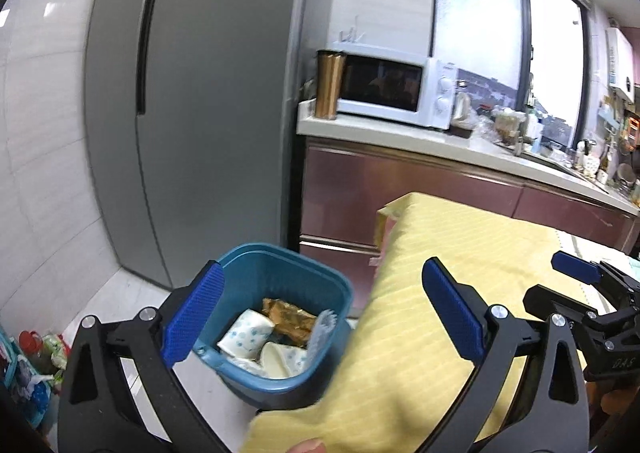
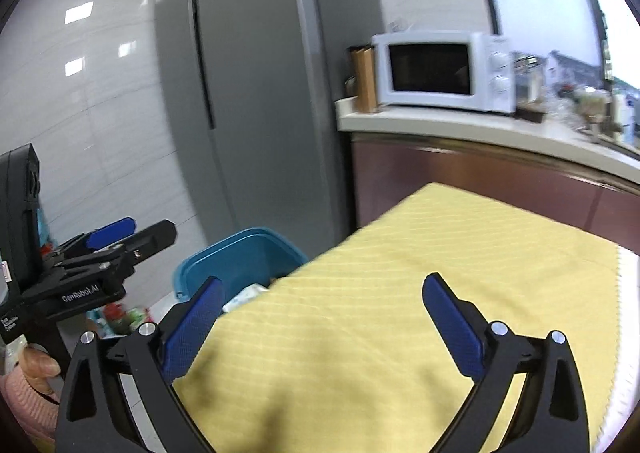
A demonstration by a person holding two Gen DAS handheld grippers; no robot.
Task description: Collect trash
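Hovering beside the table's edge, the left gripper (image 1: 320,317) and right gripper (image 2: 322,323) both stand with jaws spread wide, holding nothing. The blue bin (image 1: 256,265) sits on the floor just beside the yellow tablecloth (image 1: 460,253), holding paper cups (image 1: 246,335) and a gold wrapper (image 1: 290,317).

Risk, as judged: the bin stands close under the table corner (partly overhung by cloth), so a careless swing could knock it over and spill the trash.

The left view shows the bin's contents plainly; the right view hides most of them behind the cloth.
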